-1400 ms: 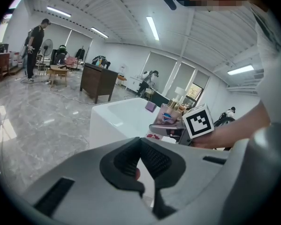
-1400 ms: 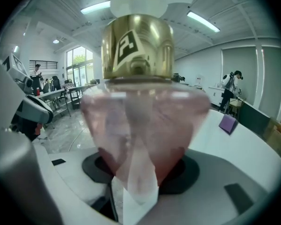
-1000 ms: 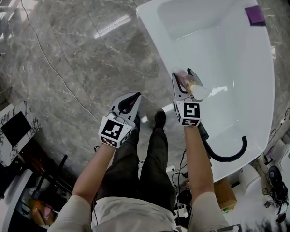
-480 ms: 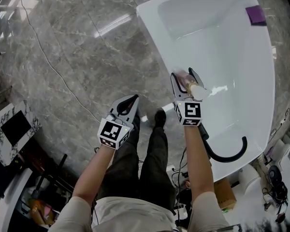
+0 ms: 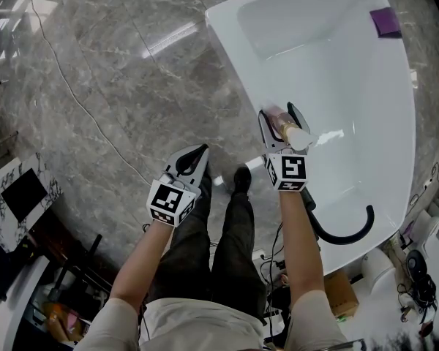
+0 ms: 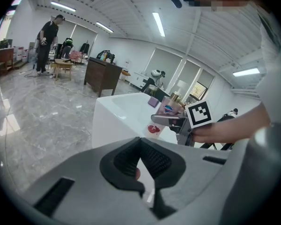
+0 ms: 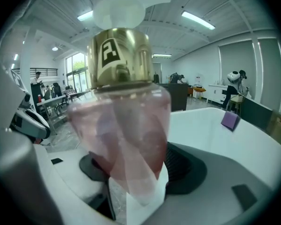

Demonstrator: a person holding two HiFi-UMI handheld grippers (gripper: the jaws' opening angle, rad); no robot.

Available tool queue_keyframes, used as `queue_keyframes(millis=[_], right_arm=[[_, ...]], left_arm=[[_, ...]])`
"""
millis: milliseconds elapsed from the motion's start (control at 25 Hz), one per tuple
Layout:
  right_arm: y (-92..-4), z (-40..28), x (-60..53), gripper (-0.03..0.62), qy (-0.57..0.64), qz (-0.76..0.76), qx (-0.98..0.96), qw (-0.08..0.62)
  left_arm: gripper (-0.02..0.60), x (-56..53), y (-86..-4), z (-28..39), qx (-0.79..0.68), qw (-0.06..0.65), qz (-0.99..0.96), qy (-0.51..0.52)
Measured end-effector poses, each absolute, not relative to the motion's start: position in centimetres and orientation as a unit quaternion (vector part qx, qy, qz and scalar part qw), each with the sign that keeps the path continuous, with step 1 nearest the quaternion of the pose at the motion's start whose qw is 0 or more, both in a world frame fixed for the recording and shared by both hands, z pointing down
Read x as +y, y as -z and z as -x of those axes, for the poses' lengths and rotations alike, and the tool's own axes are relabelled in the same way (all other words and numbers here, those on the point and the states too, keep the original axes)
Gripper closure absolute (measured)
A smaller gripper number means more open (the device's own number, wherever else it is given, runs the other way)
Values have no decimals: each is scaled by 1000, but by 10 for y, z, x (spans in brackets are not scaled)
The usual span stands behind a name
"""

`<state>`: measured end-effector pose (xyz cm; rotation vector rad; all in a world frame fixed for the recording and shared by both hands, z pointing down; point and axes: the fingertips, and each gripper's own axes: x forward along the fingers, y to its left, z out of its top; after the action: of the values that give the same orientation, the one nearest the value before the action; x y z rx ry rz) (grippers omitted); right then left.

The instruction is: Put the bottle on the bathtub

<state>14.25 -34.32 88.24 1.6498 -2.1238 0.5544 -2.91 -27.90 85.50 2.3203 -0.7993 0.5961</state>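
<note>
A pink translucent pump bottle [image 7: 124,130] with a gold collar and white pump head stands upright between the jaws of my right gripper [image 5: 279,123], which is shut on it. In the head view the bottle [image 5: 287,126] is over the near left rim of the white bathtub [image 5: 227,42]. The left gripper view shows the same bottle [image 6: 171,109] and the tub's corner [image 6: 114,121] from the side. My left gripper [image 5: 192,158] hangs over the marble floor to the left of the tub, jaws shut with nothing between them.
A purple pad [image 5: 385,22] lies on the tub's far rim. A black curved spout [image 5: 347,232] arches over the near end. A thin cable [image 5: 80,101] runs across the grey marble floor. Furniture and boxes crowd the lower corners. People stand far off [image 6: 49,36].
The right gripper with the bottle has shifted very slightly right. The left gripper has drifted slightly down and left.
</note>
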Motion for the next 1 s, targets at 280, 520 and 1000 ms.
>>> queue_keyframes(millis=[280, 520, 1000], right_arm=[[-876, -144, -341, 296, -199, -590, -759, 188], [-868, -144, -336, 288, -200, -595, -757, 184], [-849, -154, -311, 273, -211, -611, -740, 187]], left_arm=[[574, -273, -854, 28, -300, 305, -875, -227], [574, -272, -850, 32, -301, 303, -875, -227], [574, -255, -828, 31, -299, 298, -878, -224]])
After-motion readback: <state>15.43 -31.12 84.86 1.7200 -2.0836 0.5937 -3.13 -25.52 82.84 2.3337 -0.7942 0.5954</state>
